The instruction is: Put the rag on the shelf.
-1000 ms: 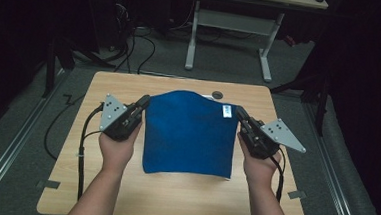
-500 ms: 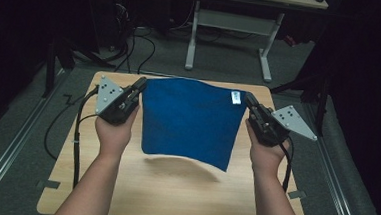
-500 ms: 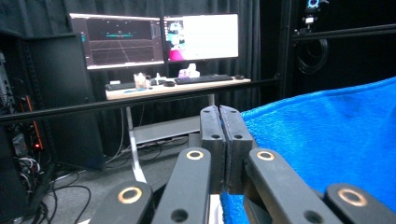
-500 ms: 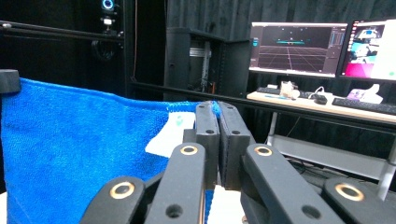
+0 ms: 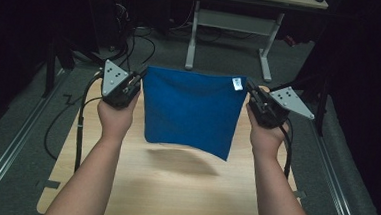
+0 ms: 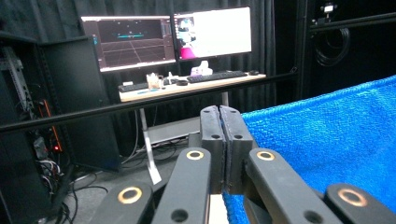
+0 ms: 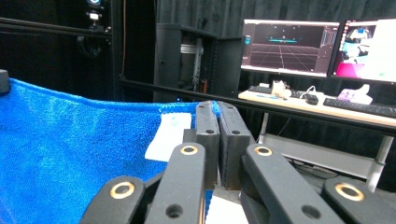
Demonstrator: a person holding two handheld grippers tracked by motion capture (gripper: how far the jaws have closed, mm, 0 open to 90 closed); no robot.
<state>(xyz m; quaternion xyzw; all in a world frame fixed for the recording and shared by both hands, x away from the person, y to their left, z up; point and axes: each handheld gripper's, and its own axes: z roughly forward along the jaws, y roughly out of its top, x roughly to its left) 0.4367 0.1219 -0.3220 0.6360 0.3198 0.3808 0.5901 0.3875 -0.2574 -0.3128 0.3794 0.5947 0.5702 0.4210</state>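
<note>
1. The left gripper [image 5: 139,79] has its jaws clamped on the top left corner of the blue cloth [image 5: 192,110]; the left gripper view shows them pressed together on the cloth's edge.
2. The right gripper [image 5: 252,90] has its jaws clamped on the top right corner, beside the white tag [image 5: 237,83].
3. The cloth hangs stretched between the grippers, clear of the table [image 5: 183,192].
4. Its lower right corner droops lowest, toward 5 o'clock.
5. A shadow lies on the table at the cloth's 6 o'clock.

Blue towel [image 5: 191,110], white tag, hanging spread above table, top corners pinched
</note>
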